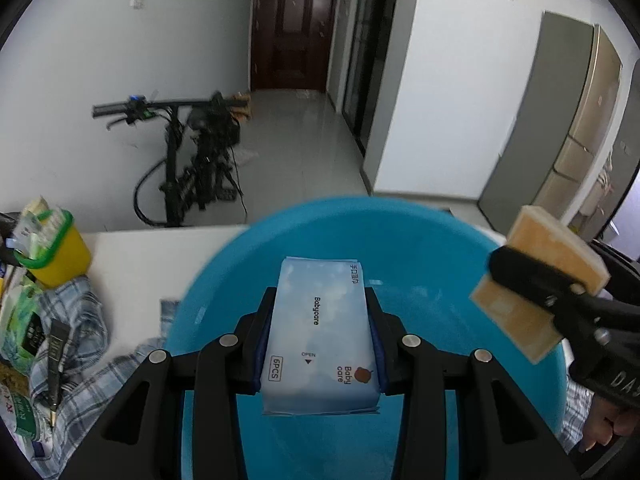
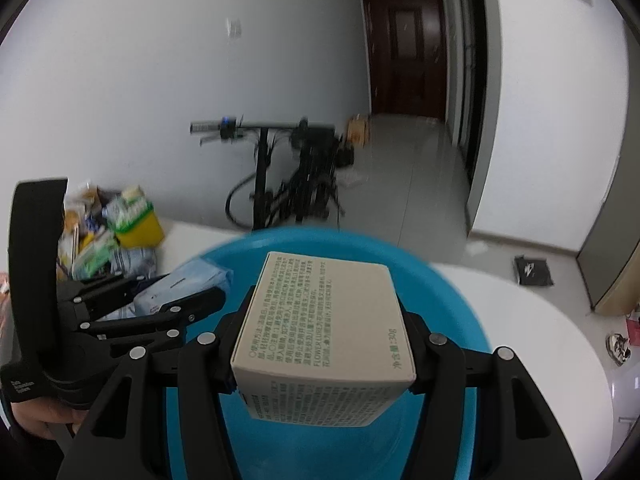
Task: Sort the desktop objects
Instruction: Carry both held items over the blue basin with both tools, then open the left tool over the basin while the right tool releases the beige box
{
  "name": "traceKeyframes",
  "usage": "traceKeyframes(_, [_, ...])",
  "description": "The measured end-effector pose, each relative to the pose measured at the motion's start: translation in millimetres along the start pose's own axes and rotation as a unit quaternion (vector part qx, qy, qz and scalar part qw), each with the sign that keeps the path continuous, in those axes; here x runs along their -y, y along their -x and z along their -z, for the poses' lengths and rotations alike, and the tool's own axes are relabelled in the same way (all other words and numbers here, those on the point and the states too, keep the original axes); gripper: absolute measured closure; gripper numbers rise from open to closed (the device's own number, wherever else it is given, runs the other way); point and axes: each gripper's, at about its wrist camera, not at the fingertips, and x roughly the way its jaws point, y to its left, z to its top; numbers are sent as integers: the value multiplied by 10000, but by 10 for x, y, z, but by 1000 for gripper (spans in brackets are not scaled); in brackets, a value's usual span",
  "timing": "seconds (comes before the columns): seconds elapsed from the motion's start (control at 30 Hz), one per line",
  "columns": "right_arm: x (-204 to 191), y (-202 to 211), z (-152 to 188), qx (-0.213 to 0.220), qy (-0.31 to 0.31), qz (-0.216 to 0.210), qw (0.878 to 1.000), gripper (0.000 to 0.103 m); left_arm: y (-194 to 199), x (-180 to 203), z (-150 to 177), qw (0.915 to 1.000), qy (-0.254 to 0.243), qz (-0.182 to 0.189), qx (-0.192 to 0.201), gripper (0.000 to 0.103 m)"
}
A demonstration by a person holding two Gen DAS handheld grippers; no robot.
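Hovering over the round blue plastic basin (image 1: 400,240) at centre frame, both loads in the air above its hollow. Left gripper (image 1: 320,340) pinching the pale blue soft pack of wet wipes (image 1: 320,332) by its long sides, pads pressed into the wrapper. Right gripper (image 2: 324,340) clamped on the beige printed cardboard box (image 2: 324,320) by its two side faces; seen at right in the left view. Risks from here: dropping both at once and knocking box against pack or against the other tool, since the two tools sit near each other; letting go too near the rim and tipping an item onto the white tabletop (image 1: 132,256); soft pack sagging and sliding out early. Yellow tub (image 1: 56,252) and checked cloth (image 1: 80,340) crowding lower left.
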Motion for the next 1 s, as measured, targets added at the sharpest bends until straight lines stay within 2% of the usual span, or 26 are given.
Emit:
traceKeyframes(0.13, [77,-234,59,-429,-8,-13,9991,47,-206,86,63,9992,-122,-23,-378,61])
traceKeyframes(0.23, [152,-382,104,-728,-80,5,9973,47,-342,68,104,9975,12,-261,-658,61])
traceKeyframes(0.3, [223,-455,127,-884,-216,-52,9958,47,-430,82,124,9958,-101,-386,-821,61])
traceKeyframes(0.37, [265,-534,157,-1124,-271,-171,9931,47,-528,42,148,9944,-13,-266,-1025,61])
traceKeyframes(0.47, [201,-676,221,-1559,-33,-203,9876,47,-592,16,172,9929,69,-66,-1184,61])
traceKeyframes(0.57, [181,-719,249,-1603,-43,-299,9866,47,-602,10,181,9927,24,-154,-1195,61])
traceKeyframes(1.0, [278,-801,279,-1728,-135,-101,9848,47,-594,92,224,9919,-103,-27,-1263,61])
